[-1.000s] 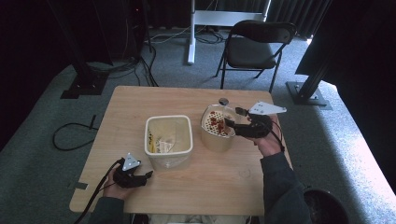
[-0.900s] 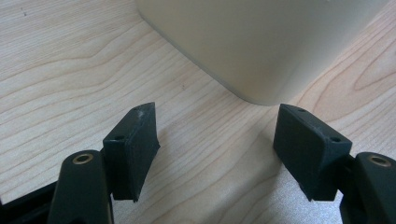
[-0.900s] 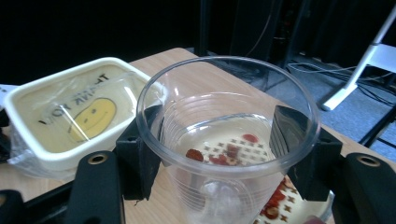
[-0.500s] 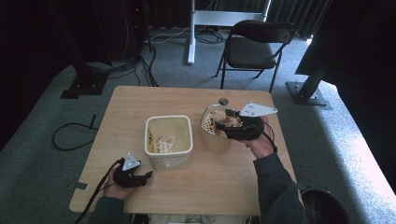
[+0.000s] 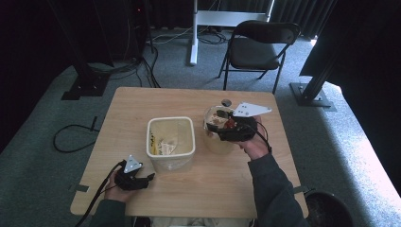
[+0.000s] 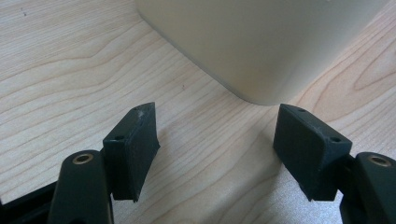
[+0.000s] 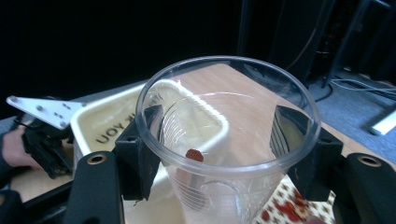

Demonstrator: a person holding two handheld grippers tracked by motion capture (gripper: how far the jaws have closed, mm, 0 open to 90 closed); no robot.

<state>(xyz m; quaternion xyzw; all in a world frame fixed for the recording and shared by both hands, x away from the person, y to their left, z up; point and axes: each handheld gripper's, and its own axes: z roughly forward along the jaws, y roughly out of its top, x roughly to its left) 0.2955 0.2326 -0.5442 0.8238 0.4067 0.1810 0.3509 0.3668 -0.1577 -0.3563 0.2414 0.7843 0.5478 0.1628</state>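
Observation:
A clear plastic cup (image 5: 215, 124) stands on the right half of the wooden table (image 5: 156, 101), over something red-and-white patterned (image 7: 289, 210). My right gripper (image 5: 228, 130) reaches it from the right. In the right gripper view its jaws (image 7: 219, 114) stand wide apart, one on each side of the cup (image 7: 210, 196), which holds a small red-brown piece (image 7: 194, 155). A cream rectangular tub (image 5: 149, 137) with some scraps inside sits mid-table. My left gripper (image 5: 149, 177) rests on the table at the tub's near left corner, open and empty (image 6: 215, 140), facing the tub wall (image 6: 261, 46).
A small dark round object (image 5: 226, 101) lies on the table behind the cup. A folding chair (image 5: 260, 45) stands beyond the far edge. Cables (image 5: 71, 137) run over the floor at left, and a dark bin (image 5: 326, 210) sits at the near right corner.
My right gripper has slid left to the cup, so its jaws now flank it. The cup, the tub and the left gripper have stayed in place.

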